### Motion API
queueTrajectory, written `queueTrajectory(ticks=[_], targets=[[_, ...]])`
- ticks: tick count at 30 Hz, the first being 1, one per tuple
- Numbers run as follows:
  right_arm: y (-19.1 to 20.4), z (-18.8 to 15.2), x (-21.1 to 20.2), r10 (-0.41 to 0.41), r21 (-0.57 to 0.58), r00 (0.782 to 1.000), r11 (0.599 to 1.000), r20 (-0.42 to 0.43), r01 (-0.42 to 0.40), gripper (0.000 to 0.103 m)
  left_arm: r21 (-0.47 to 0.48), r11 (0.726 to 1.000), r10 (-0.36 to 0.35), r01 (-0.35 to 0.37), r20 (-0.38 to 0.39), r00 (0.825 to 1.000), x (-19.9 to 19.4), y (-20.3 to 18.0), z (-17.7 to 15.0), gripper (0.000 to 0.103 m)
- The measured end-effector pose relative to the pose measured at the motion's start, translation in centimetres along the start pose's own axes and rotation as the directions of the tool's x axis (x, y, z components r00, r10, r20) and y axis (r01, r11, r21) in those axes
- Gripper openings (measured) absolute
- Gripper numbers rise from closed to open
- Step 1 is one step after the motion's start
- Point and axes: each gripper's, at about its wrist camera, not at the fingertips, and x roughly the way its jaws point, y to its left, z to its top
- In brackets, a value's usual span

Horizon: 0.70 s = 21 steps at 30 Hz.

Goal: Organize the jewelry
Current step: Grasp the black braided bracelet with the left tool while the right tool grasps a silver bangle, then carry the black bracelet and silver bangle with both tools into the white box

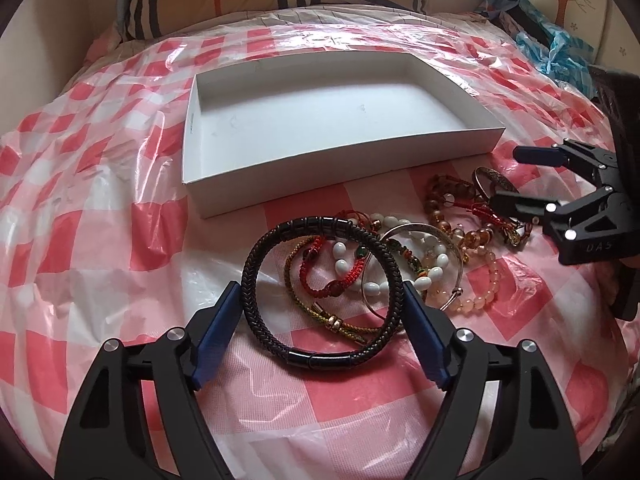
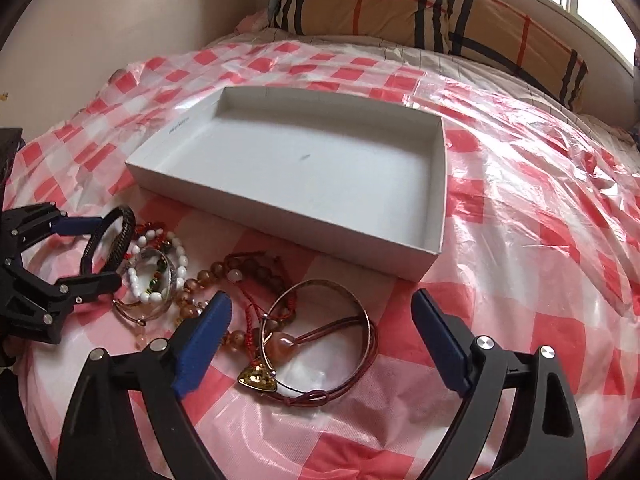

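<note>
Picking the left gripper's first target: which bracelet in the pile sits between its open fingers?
The black braided bracelet. It is the largest dark loop, nearest the left gripper, lying flat on the checked cover, while the beaded and red cord bracelets lie farther toward the white box.

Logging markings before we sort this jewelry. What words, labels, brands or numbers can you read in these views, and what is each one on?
"DAS", raised letters on the right gripper body, seen from the left wrist view; the last letter is unsure.
Small grey print on the white box, left rim: too small and blurred to read.
Jewelry, checkered plastic sheet, pillow: no text visible.
</note>
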Motion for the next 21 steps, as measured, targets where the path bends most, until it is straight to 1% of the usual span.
queueTrajectory(ticks=[1, 2, 4, 8, 14, 18, 21], targets=[[0.0, -0.3, 0.5, 0.011, -0.004, 1.0, 1.0, -0.022, -0.011, 0.084, -0.002, 1.0, -0.001, 0.001, -0.005, 1.0, 0.3, 0.0, 0.1, 0.075], [0.0, -0.5, 0.9, 0.04, -0.004, 0.999, 0.999, -0.03, -0.04, 0.074, 0.0, 1.0, -0.001, 0.001, -0.008, 1.0, 0.5, 0.0, 0.2, 0.075], [-0.3, -0.7, 0.8, 0.067, 0.023, 0.997, 0.998, -0.023, -0.066, 0.06, 0.002, 1.0, -0.002, 0.002, -0.008, 1.0, 0.8, 0.0, 0.2, 0.075], [-0.4, -1.2, -0.3, 0.055, 0.053, 0.998, 0.997, 0.017, -0.056, 0.06, -0.011, 1.0, -0.017, 0.017, 0.005, 1.0, 0.4, 0.2, 0.2, 0.072], [-0.1, -1.8, -3.6, 0.04, 0.083, 0.995, 0.995, 0.094, -0.048, 0.06, -0.04, 0.999, -0.025, 0.027, 0.044, 0.999, -1.6, 0.6, -0.2, 0.072], [0.4, -1.6, -5.4, 0.033, 0.088, 0.991, 0.995, 0.132, -0.045, 0.06, -0.053, 0.998, -0.028, 0.032, 0.076, 0.997, -3.1, 0.7, -0.2, 0.072], [0.9, -0.9, -6.1, 0.027, 0.091, 0.987, 0.995, 0.159, -0.042, 0.06, -0.043, 0.999, -0.022, 0.027, 0.098, 0.995, -4.0, 0.3, 0.2, 0.072]])
